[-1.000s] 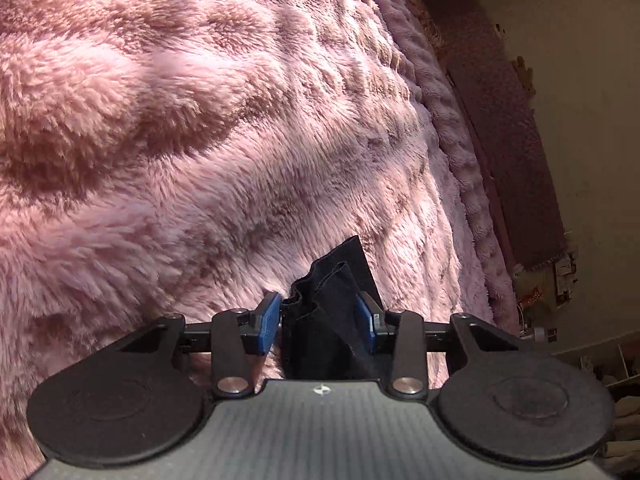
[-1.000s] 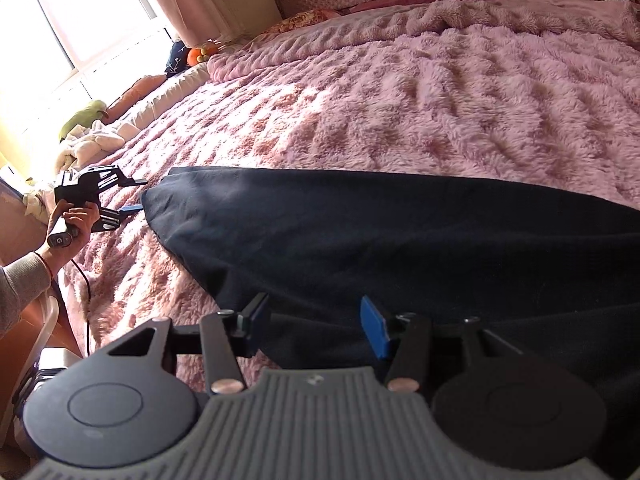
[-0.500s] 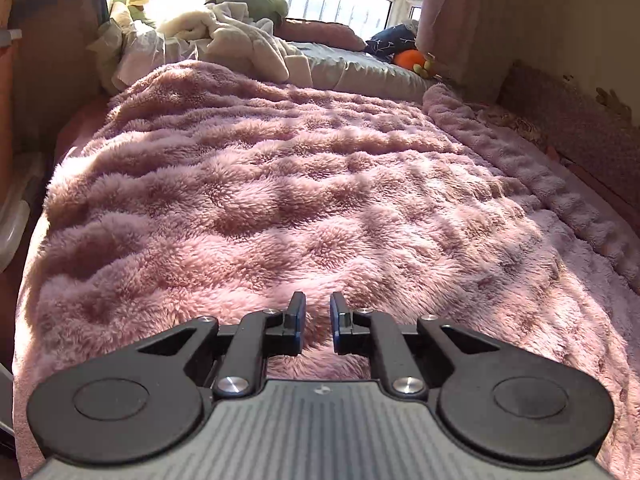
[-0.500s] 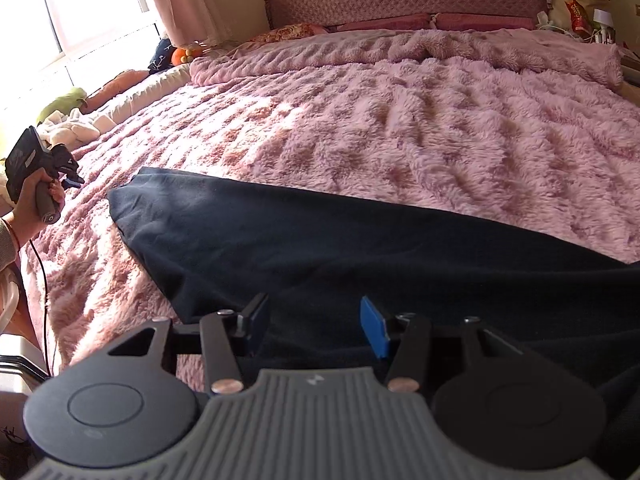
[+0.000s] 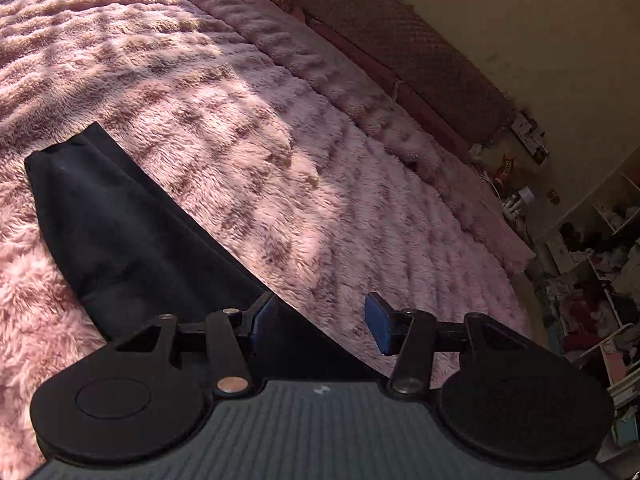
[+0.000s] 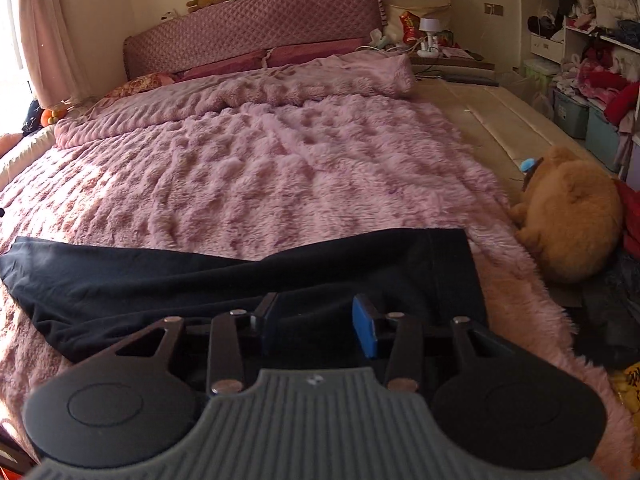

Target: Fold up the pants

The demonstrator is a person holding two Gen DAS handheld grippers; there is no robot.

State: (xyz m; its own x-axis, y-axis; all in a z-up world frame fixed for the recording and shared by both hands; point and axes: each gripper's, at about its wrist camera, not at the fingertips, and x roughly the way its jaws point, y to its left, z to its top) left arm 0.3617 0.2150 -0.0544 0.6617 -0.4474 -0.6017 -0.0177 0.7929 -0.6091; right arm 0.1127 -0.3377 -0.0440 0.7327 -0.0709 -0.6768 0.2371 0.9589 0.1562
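Closest in, the left gripper (image 5: 320, 326) hangs low over the dark navy cloth pants (image 5: 132, 236), its blue-padded fingers (image 5: 378, 326) spread wide with nothing between them; one edge of the pants runs beneath the gap. The right gripper (image 6: 318, 326) likewise has its fingers spread and empty, poised just above the pants (image 6: 248, 280) near the wider end. The pants lie stretched flat across the near edge of the fluffy pink blanket (image 6: 260, 168) covering the bed. To the right, a tan plush toy (image 6: 572, 216) rests beside the blanket. Farthest back stands the quilted mauve headboard (image 6: 256, 32).
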